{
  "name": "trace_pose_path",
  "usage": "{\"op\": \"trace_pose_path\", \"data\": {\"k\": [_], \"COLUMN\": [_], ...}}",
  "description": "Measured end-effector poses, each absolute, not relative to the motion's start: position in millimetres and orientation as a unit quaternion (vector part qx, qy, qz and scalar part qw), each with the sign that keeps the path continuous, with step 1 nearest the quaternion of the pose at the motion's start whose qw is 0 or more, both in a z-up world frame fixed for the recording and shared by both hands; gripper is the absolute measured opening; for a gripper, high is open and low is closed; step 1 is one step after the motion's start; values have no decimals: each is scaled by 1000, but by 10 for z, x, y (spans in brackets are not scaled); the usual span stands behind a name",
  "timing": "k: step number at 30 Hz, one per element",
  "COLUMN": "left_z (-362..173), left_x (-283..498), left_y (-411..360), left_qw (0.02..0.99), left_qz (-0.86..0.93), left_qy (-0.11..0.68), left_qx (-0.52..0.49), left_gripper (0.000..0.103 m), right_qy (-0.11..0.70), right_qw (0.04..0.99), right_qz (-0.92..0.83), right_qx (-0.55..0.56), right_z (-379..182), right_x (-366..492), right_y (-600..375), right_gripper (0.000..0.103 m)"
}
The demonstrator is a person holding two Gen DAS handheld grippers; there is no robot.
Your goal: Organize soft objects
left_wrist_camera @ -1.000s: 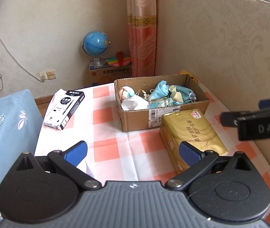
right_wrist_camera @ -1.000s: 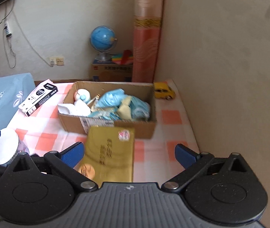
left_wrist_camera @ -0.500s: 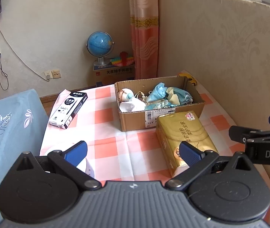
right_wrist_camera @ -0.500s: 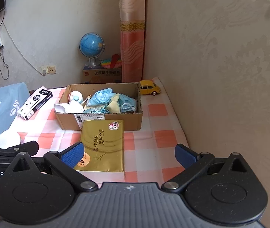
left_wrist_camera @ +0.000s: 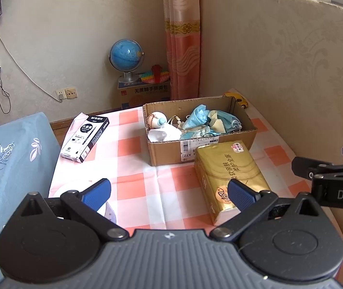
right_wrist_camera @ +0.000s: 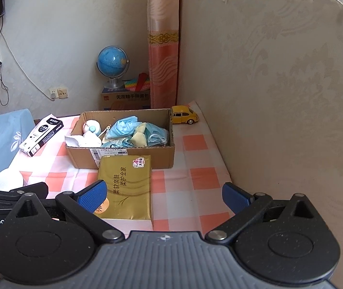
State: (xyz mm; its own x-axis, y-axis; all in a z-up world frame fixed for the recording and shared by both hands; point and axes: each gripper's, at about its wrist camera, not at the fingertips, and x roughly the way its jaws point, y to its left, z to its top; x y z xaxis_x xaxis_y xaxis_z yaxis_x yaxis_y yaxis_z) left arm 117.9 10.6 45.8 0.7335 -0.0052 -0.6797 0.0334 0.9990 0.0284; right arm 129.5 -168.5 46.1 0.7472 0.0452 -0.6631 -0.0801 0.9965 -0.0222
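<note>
Cardboard box (left_wrist_camera: pixel 169 153) stood open-topped on a table covered with an orange-and-white checked cloth (left_wrist_camera: pixel 135 166). The box held the soft objects: blue face masks (right_wrist_camera: pixel 132 126), a pale yellow cloth (right_wrist_camera: pixel 140 137), a white crumpled item (left_wrist_camera: pixel 164 133) and a round white-and-blue toy (left_wrist_camera: pixel 156 120). A gold tissue pack (right_wrist_camera: pixel 125 185) lay flat on the cloth with its far end touching the box's front wall. A black-and-white pen carton (left_wrist_camera: pixel 84 138) lay to the left of the box, well apart from it. A yellow toy car (right_wrist_camera: pixel 184 115) stood just beyond the box's right rear corner, near the patterned upholstered panel (right_wrist_camera: pixel 279 96) bordering the table's right side. A white round lid (left_wrist_camera: pixel 75 187) was partly hidden behind the left gripper's finger.

Left gripper (left_wrist_camera: pixel 169 192) hovered above the near part of the table, its blue pads (left_wrist_camera: pixel 97 192) spread wide and holding nothing. Right gripper (right_wrist_camera: pixel 164 196) hovered likewise over the near end of the tissue pack, fingers spread wide and empty; in the left wrist view its black body entered from the right edge.

Background: a blue globe (right_wrist_camera: pixel 112 63) on a printed carton (right_wrist_camera: pixel 125 97) beside a pink curtain (right_wrist_camera: pixel 163 48), and a blue floral fabric (left_wrist_camera: pixel 10 159) left of the table.
</note>
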Motion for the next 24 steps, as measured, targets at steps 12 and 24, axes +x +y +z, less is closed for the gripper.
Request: {"op": "trace_pose_path", "data": {"k": [12, 24], "left_z": [486, 498], "left_x": [1179, 1173], "left_y": [65, 75], "left_qw": [931, 931], "left_qz": [-10, -9], "left_qy": [364, 364], "left_qx": [17, 16], "left_gripper": [102, 102], "right_qy": [347, 344], "right_qw": [937, 938], "right_qz": [34, 35], "right_qx": [-28, -29], "right_z": [501, 506], "right_x": [1265, 1245], "right_y": [-1691, -1688], "right_gripper": [103, 103]}}
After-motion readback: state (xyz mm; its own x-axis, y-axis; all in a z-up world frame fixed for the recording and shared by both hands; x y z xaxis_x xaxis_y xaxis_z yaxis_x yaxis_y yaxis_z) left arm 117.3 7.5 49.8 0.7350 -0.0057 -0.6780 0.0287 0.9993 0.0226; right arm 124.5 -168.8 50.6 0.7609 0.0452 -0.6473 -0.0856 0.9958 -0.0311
